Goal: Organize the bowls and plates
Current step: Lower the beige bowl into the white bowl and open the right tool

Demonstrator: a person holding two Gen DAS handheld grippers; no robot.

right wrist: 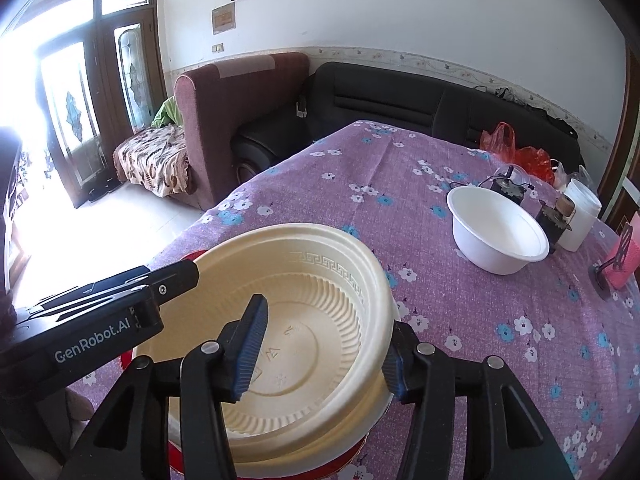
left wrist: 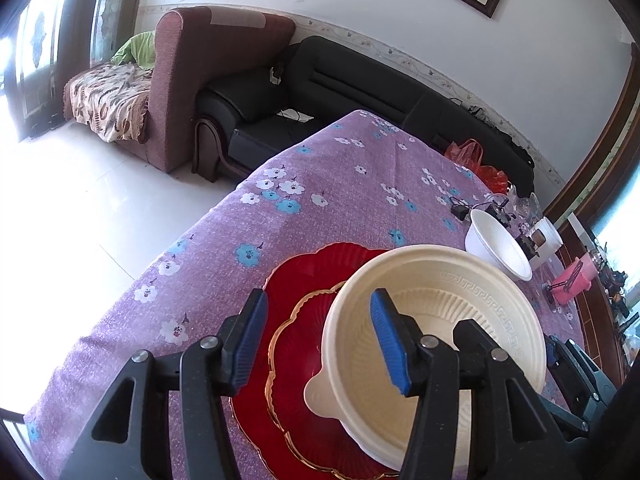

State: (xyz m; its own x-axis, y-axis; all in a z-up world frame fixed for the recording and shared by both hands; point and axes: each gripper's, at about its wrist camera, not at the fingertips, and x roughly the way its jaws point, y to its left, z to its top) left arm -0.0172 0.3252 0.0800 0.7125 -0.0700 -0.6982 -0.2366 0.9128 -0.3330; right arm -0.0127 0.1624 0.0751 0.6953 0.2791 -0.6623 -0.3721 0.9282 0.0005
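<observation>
Blue pads line the fingers of the left gripper (left wrist: 318,344), and they stand apart. One finger hangs over the red plates and the other sits inside the cream bowl (left wrist: 436,320), so the bowl's near wall is between them. The pads do not squeeze it.

The right gripper (right wrist: 320,350) is also part open. Its left finger is inside the cream bowl (right wrist: 296,320) and its right finger is just outside the rim. The bowl wall runs between them, and the pads do not seem to press on it.

The cream bowl has ribbed sides and a key pattern under its rim. It rests on a small red plate (left wrist: 298,344) with a gold wavy edge. That plate lies on a bigger red plate (left wrist: 316,268). The stack sits on the table (left wrist: 208,264), which wears a purple cloth with flowers.

Farther back on the table stands a white bowl (right wrist: 498,232), well apart from the stack. A white cup (right wrist: 582,214) stands near it.
</observation>
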